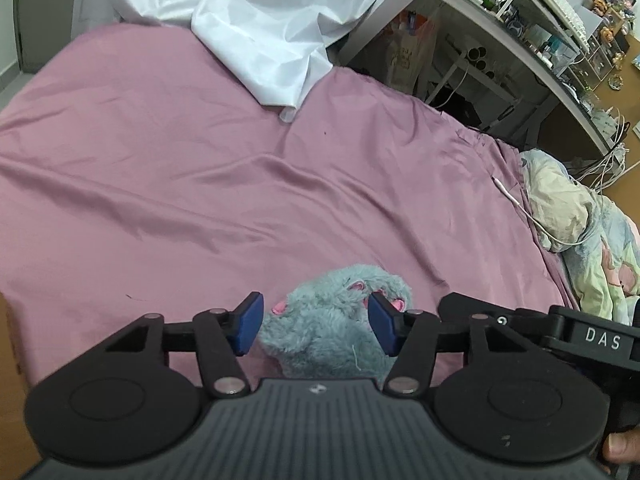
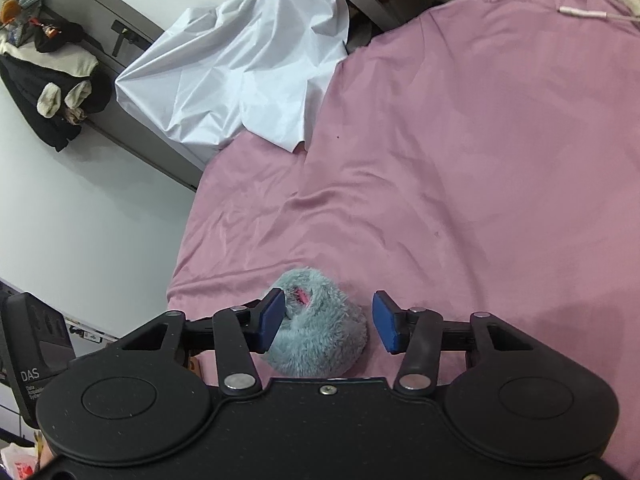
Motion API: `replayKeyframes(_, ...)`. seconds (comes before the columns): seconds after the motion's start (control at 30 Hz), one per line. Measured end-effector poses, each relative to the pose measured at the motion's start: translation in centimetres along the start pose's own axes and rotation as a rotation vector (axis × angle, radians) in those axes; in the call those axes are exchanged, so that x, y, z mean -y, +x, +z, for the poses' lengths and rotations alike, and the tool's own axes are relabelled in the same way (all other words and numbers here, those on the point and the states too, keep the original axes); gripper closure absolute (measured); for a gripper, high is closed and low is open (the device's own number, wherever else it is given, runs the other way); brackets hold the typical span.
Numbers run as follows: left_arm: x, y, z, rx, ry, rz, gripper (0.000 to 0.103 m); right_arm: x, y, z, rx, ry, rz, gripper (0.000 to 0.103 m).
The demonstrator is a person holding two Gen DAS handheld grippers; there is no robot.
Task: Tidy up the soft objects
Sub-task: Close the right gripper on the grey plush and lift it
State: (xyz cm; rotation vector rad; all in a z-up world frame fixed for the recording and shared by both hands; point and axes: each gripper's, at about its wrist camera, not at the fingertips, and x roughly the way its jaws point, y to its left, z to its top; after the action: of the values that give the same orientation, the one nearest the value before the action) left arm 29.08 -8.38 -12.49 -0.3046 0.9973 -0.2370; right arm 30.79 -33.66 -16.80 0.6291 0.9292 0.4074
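**Barely begun: grey plush waits between open jaws**

Seemingly early in the tidying, a fluffy grey plush toy (image 1: 340,320) with pink patches lies on the pink bedsheet (image 1: 200,184), near its edge. The left gripper (image 1: 316,326) and right gripper (image 2: 326,322) straddle it, jaws spread, gripping nothing. Crumpled white fabric (image 2: 240,76) appears unsorted.
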Motion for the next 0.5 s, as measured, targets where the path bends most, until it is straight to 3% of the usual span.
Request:
replayKeyframes(0.33, -0.5, 1.9, 0.1, -0.028, -0.048, -0.006, 0.054, 0.8, 2.3, 0.0, -0.056, 0.064, 0.015, 0.074)
replayKeyframes(0.5, -0.8, 2.3, 0.1, -0.050, -0.049, 0.001, 0.054, 1.2, 2.9, -0.2, -0.073, 0.106, 0.038, 0.072)
